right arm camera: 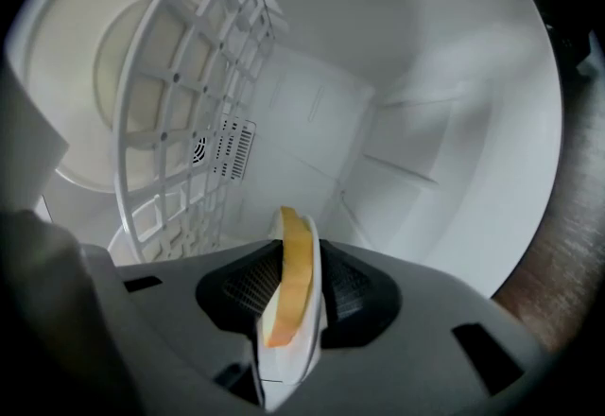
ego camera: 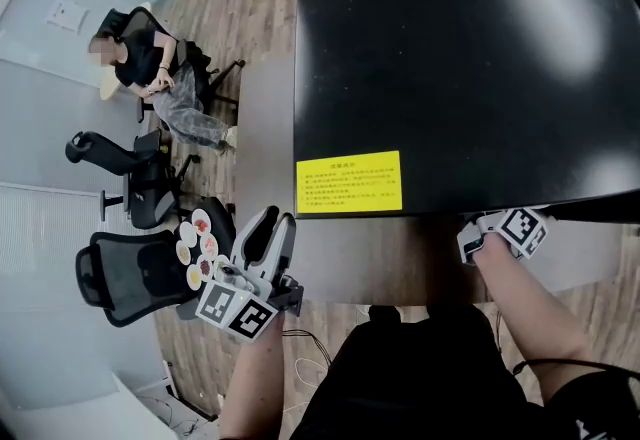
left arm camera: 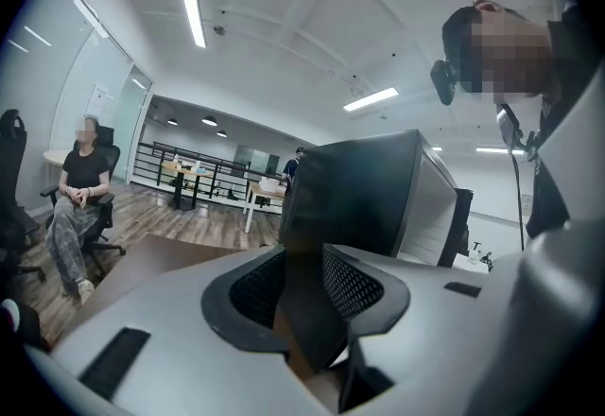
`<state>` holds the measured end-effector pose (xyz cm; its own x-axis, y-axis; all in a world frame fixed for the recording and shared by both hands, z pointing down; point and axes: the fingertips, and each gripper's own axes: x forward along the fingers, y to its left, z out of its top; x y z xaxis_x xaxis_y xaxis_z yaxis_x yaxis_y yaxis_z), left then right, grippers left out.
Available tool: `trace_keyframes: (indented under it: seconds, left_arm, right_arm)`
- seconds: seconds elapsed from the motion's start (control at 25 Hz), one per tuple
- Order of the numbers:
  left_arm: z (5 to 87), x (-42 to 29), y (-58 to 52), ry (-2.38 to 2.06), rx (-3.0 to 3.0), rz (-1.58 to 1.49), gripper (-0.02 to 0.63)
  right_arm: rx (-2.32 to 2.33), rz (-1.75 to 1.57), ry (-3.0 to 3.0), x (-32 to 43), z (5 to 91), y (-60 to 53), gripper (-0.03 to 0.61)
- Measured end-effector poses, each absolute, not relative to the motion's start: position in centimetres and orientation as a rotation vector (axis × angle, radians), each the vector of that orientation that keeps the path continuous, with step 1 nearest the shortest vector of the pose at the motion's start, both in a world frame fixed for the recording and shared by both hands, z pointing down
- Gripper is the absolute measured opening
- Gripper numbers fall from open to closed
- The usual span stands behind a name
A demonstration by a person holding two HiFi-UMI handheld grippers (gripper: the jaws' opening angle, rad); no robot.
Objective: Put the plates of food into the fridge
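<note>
Head view: a black fridge (ego camera: 450, 58) fills the upper right of the frame, seen from above, with a yellow label (ego camera: 348, 181) near its lower left corner. The left gripper (ego camera: 272, 228) sits at lower left, its tips by that corner. Just left of it is a round white dish of small coloured pieces (ego camera: 197, 248); what it rests on cannot be told. The right gripper (ego camera: 492, 231), at lower right, reaches under the fridge's front edge. A seated person (ego camera: 150, 78) and office chairs (ego camera: 130, 273) occupy the left side.

Left gripper view: the jaws are part-way closed, pressing on the edge of a dark flat panel (left arm camera: 354, 197) with a white side, which looks like the fridge door.

Right gripper view: the jaws are clamped on the rim of a white plate (right arm camera: 284, 372) carrying an orange slice of food (right arm camera: 295, 272). The plate is inside the fridge's white interior. A white wire rack (right arm camera: 189, 93) stands at the left, with a pale round shape (right arm camera: 85, 74) behind it at upper left.
</note>
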<state>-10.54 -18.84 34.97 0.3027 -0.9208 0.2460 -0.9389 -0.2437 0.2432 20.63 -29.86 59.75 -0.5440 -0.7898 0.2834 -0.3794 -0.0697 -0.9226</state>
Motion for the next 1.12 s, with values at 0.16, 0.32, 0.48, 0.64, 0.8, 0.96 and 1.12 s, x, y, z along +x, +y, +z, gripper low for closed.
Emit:
trace_keyframes:
  seconds: [0.16, 0.32, 0.48, 0.64, 0.8, 0.96, 1.12]
  left_arm:
    - [34.8, -11.8, -17.6, -1.704, 2.208, 0.07, 0.133]
    - [34.4, -13.0, -16.6, -1.73, 2.189, 0.068, 0.133]
    - [33.7, -13.6, -15.9, -1.75, 2.193, 0.075, 0.133]
    - [33.3, -14.4, -15.4, -1.77, 2.184, 0.065, 0.133]
    - [33.5, -14.7, -15.3, -1.773, 2.178, 0.062, 0.133]
    - [33.3, -14.5, -15.6, -1.759, 2.194, 0.055, 0.133]
    - [33.1, -14.0, -16.1, -1.733, 2.222, 0.05, 0.133]
  right_arm:
    - [-1.283, -1.557, 1.909, 20.2, 59.1, -30.4, 0.115]
    - [-1.321, -1.493, 1.956, 20.0, 59.2, -30.8, 0.115]
    - [-1.366, -1.453, 1.977, 19.7, 58.9, -31.0, 0.115]
    - [-1.475, -1.351, 2.134, 19.5, 59.0, -31.2, 0.117]
    - [-1.646, -1.205, 2.325, 20.1, 60.0, -31.3, 0.147]
    - [-1.79, -1.054, 2.468, 20.9, 60.6, -31.1, 0.161]
    - [-1.86, -0.899, 2.558, 21.8, 60.3, -30.6, 0.162]
